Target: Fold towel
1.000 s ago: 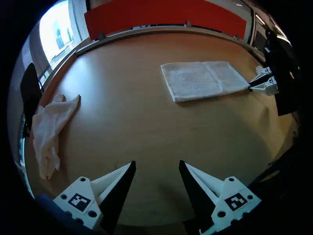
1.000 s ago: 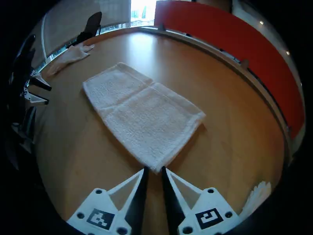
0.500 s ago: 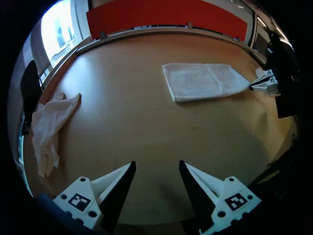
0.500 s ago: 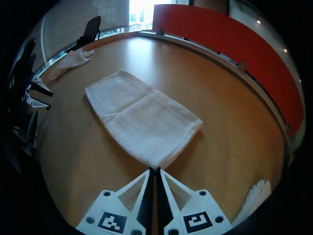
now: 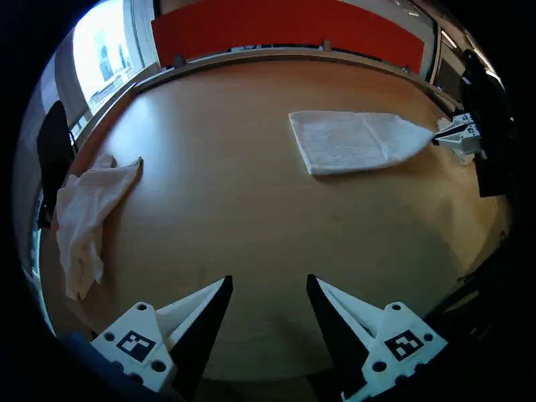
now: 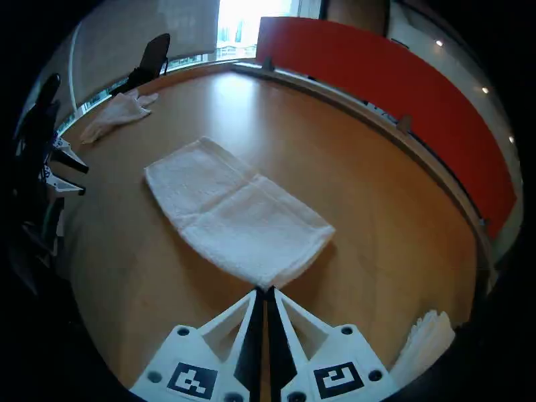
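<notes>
**Wood table: towel corner pinched, right side working**

The table [image 5: 234, 194] was a wide curved wood top with a red panel [image 5: 288, 27] along its far edge and a window [image 5: 100, 53] at one end.

The towel [image 6: 228, 211] lay flat mid-table, already folded at least once, with a crease line across it. Its near corner ran straight into the right gripper [image 6: 262, 295]. The fingers were clamped together on that corner with no gap visible. In the left gripper view the same corner looked drawn to a point toward that tool, possibly just off the wood. My read: the corner was taken so the near end could be carried over onto the far end for the next fold.

The left gripper [image 5: 268, 281] was spread wide with nothing between its fingers, hovering over bare table. It sat well apart from the towel and off to its side. It was probably parked there to stay clear, or waiting to pin the far edge.

A crumpled rag [image 5: 84, 214] lay near the table's window-side edge, well away from both tools and not in play.

Risk: with a one-corner grip, the layers could skew when lifted.
</notes>
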Demonstrator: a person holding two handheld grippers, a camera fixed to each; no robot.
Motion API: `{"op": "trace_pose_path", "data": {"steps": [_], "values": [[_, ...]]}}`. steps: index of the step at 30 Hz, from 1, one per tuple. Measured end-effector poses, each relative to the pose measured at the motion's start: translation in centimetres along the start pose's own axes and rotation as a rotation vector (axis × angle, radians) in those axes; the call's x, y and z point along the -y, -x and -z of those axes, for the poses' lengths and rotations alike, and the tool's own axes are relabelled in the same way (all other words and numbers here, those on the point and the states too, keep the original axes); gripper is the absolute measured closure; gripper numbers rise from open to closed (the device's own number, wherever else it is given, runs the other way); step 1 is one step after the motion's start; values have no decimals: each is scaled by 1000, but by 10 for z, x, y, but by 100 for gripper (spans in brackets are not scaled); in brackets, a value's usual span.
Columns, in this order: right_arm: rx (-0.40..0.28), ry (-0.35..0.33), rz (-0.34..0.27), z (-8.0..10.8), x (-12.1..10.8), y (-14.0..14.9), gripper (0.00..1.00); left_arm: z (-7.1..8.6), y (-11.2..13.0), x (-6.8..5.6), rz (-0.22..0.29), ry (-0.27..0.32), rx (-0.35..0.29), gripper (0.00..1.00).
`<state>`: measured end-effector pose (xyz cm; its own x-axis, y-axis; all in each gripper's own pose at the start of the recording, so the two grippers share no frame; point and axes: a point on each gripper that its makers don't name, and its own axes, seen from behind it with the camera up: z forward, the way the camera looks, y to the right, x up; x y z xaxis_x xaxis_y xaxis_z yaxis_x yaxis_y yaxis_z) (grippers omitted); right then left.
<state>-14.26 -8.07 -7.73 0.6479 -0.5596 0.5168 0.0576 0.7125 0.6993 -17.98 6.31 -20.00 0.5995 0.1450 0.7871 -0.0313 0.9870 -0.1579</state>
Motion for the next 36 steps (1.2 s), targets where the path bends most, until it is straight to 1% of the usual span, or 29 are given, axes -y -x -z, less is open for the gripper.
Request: {"op": "trace_pose_path", "data": {"steps": [5, 8, 21, 29, 36], "values": [[-25, 19, 16, 10, -5, -15, 97, 2, 1, -1, -1, 3, -3, 19], [-30, 24, 26, 13, -7, -20, 97, 2, 1, 0, -1, 4, -3, 19], [-38, 49, 40, 24, -18, -28, 97, 4, 1, 1, 2, 4, -7, 19], [-63, 75, 44, 39, -27, -38, 97, 5, 0, -1, -1, 7, -9, 19], [-88, 89, 62, 51, -31, -52, 97, 7, -1, -2, -2, 8, -13, 19]]}}
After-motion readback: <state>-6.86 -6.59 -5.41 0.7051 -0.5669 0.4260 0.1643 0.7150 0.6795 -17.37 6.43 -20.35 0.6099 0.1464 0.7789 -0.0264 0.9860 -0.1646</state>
